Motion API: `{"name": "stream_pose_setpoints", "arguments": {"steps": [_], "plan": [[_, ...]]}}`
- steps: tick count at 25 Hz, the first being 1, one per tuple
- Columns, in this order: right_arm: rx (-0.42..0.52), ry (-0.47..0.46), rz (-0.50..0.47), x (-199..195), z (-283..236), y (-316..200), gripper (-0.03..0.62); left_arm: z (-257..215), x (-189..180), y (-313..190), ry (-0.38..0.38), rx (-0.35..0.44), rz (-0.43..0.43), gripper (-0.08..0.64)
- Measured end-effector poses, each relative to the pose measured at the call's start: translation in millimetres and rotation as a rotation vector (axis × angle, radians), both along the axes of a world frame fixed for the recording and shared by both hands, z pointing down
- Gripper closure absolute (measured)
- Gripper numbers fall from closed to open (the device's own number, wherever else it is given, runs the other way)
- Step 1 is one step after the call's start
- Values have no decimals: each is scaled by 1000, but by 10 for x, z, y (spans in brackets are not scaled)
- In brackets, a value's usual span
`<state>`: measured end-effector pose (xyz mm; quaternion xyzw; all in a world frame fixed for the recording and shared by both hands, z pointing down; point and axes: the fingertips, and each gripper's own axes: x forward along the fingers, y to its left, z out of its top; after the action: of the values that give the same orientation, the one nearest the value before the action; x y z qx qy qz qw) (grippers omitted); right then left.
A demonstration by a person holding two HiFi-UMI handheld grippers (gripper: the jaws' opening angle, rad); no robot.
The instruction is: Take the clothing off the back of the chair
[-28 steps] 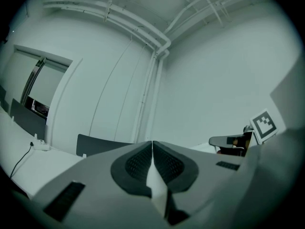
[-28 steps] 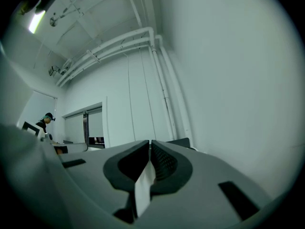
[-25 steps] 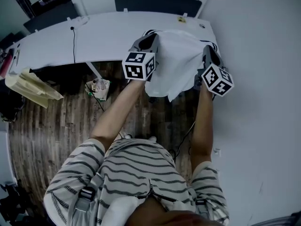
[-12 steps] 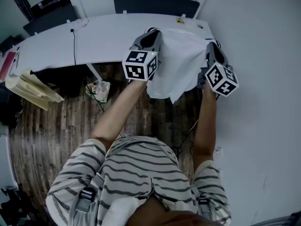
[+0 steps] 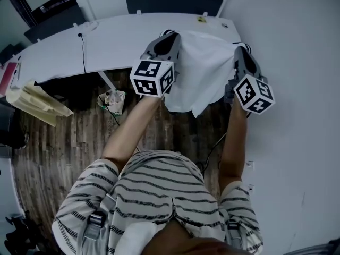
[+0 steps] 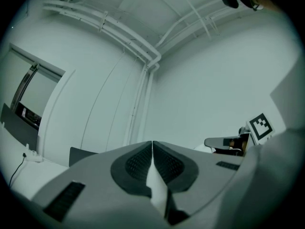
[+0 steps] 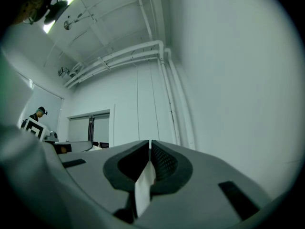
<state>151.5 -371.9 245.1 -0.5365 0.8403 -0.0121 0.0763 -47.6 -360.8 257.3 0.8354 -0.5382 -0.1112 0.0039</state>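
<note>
A white garment [image 5: 199, 70] hangs spread between my two grippers, above the desk's right end. My left gripper [image 5: 171, 36] holds its left upper edge, and a white fold [image 6: 155, 187] is pinched between the shut jaws of that gripper [image 6: 152, 144]. My right gripper [image 5: 241, 49] holds the right upper edge, with a strip of the cloth [image 7: 143, 190] clamped in its shut jaws [image 7: 149, 144]. The garment's lower hem hangs free over the wooden floor. Whatever is under the cloth is hidden, and I cannot make out the chair back.
A long white desk [image 5: 106, 41] with a black cable [image 5: 83, 49] runs across the back. A dark chair [image 5: 172, 3] stands behind it. A white wall [image 5: 297, 89] is close on the right. Yellowish paper [image 5: 34, 100] and a small bundle [image 5: 111, 100] lie at the left.
Both grippers have risen towards the head camera with the garment stretched between them. The marker cubes look larger and the hem hangs higher off the floor.
</note>
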Motion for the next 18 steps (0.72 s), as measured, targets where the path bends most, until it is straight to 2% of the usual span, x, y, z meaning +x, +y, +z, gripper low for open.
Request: {"name": "stream_pose_setpoints", "arguments": {"steps": [18], "plan": [[-53,-10,24,-20,439,537,561,278,46,441,4,-27,68,533]]}}
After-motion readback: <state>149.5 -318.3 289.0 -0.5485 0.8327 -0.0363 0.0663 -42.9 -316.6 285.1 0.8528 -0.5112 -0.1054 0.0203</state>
